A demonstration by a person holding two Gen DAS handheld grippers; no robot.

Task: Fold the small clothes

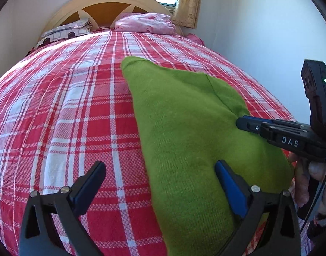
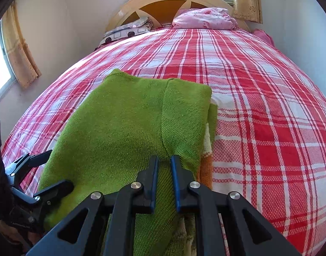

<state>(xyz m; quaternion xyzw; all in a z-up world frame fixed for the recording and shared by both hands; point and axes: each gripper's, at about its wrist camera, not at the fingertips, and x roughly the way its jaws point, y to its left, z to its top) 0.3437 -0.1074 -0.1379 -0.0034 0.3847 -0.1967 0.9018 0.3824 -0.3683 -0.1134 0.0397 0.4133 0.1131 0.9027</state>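
While astride sweater (image 1: 184, 128), left gripper (image 1: 160, 163) agape.

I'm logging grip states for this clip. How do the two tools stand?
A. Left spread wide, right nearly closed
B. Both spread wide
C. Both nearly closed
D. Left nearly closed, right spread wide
A: the left tool straddles the green knitted garment's edge, while the right tool shows only a narrow gap.

"DAS" on right hand-held gripper (image 1: 241, 124) (white lettering).
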